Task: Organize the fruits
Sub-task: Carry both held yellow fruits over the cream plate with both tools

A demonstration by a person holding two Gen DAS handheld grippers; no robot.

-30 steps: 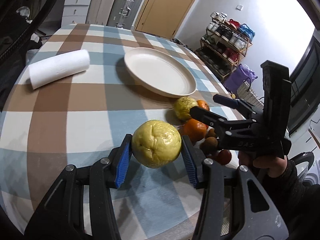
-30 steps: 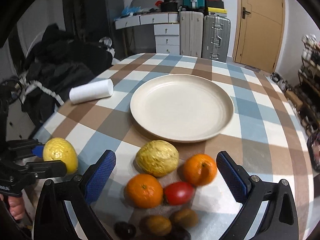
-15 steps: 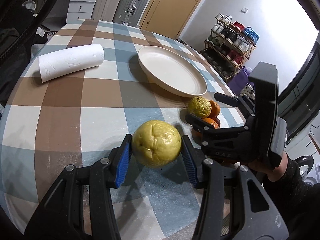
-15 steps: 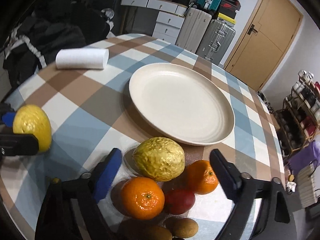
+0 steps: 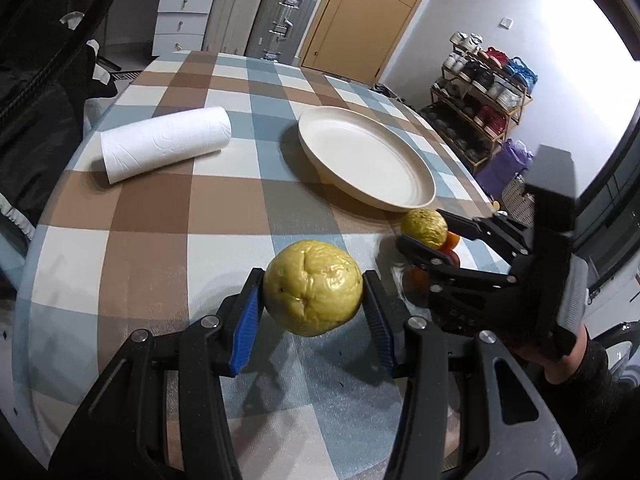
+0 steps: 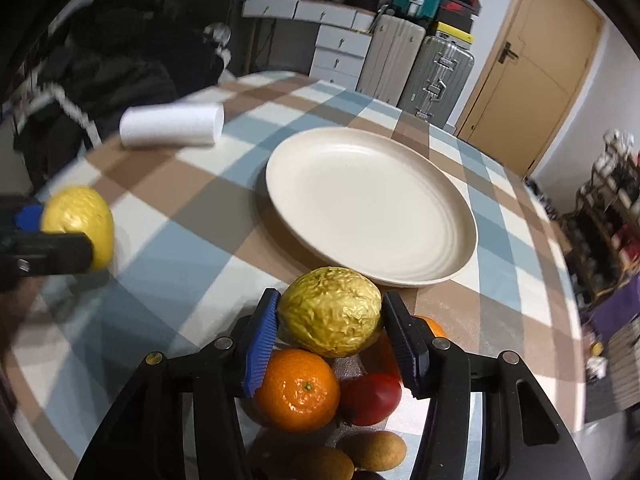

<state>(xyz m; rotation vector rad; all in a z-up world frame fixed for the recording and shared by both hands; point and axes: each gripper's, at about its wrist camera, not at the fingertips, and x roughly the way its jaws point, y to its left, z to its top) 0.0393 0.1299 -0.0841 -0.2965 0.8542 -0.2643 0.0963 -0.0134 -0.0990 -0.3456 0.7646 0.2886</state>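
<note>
Paper towel roll [image 5: 166,142] lying on checked tablecloth [image 5: 152,216]; suitcases [image 5: 262,20], drawers [image 5: 178,16], shoe rack [image 5: 478,108] behind.

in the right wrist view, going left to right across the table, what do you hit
yellow fruit held in the left gripper → paper towel roll → wrinkled yellow fruit between the right gripper's fingers → plate, whose rim reaches farthest right

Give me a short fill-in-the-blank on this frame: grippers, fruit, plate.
1. The left gripper is shut on a smooth yellow round ____.
2. The right gripper closes around the wrinkled yellow fruit, which sits just in front of the round cream ____.
3. The white paper towel roll lies on its ____ on the checked tablecloth.

Missing words: fruit; plate; side
</note>
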